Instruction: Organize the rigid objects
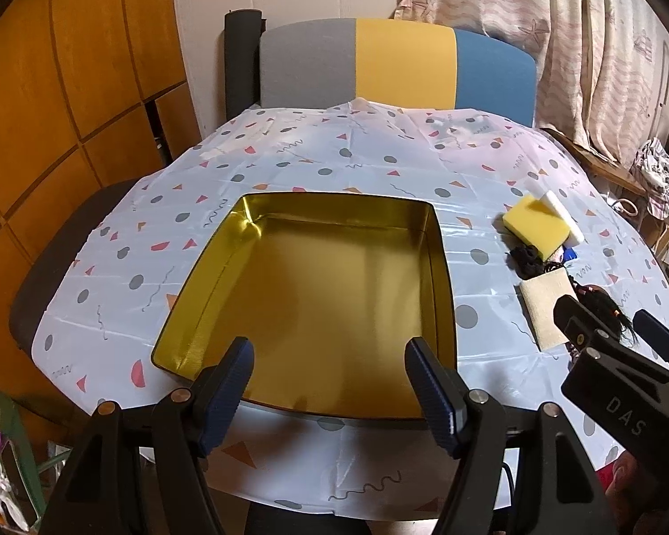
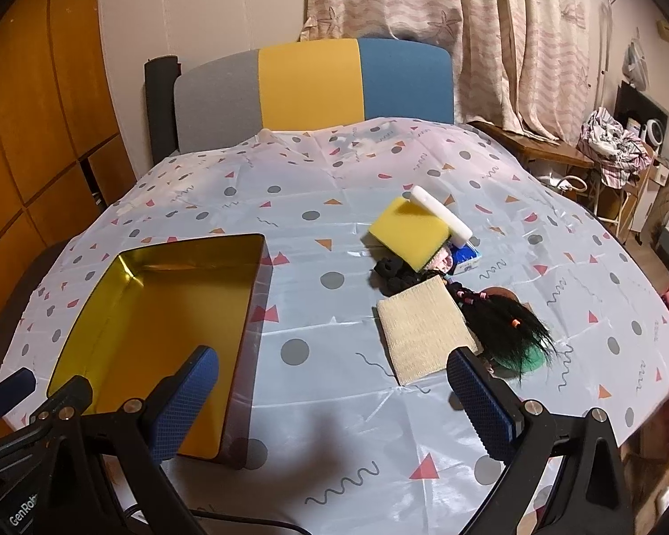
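An empty gold tin tray [image 1: 263, 211] [image 2: 245, 245] lies on the patterned tablecloth. My left gripper [image 1: 330, 394] is open and empty, over the tray's near edge. My right gripper [image 2: 334, 405] is open and empty above bare cloth, right of the tray; it also shows in the left wrist view [image 1: 611, 325]. A pile of objects lies to the right: a yellow sponge [image 2: 408, 229] [image 1: 533, 225], a white bar [image 2: 441, 214] [image 1: 562, 214], a beige pad [image 2: 423, 330] [image 1: 544, 307], a black fuzzy item [image 2: 390, 274], a blue packet [image 2: 468, 258] and a black hair piece [image 2: 508, 327].
A chair [image 2: 312, 89] with a grey, yellow and blue back stands at the table's far side. Wooden cupboards [image 1: 67, 111] are at the left. Curtains and cluttered furniture [image 2: 611, 147] are at the right. The tablecloth [image 2: 334, 446] hangs over the table's edges.
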A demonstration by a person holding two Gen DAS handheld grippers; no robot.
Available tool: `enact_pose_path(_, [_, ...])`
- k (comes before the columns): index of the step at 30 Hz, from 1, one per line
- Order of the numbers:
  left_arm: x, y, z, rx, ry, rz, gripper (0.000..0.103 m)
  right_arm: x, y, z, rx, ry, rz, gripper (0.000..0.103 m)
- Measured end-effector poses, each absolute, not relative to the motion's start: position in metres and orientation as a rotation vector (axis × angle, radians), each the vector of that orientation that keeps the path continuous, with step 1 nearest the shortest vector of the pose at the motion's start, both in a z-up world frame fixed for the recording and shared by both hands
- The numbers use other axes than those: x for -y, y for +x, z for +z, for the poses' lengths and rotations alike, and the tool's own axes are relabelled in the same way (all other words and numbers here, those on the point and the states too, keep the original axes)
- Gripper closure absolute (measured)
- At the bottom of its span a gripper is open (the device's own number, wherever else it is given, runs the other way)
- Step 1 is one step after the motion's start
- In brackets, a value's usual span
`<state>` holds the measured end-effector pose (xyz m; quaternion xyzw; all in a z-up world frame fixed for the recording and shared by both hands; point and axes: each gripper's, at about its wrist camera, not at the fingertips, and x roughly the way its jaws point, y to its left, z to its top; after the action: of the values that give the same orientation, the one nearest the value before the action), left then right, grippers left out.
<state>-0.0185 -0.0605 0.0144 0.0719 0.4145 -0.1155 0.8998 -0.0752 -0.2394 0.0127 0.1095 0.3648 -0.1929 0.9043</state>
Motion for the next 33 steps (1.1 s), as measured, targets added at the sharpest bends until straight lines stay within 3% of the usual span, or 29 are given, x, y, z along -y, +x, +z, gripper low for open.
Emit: enact_pose_path(33, [0.0652,-0.0193,0.0121,-0.869,0.158,-0.234,0.032,0.2444,-0.0732,0.0091,-0.765,0.245,-0.393,0.0])
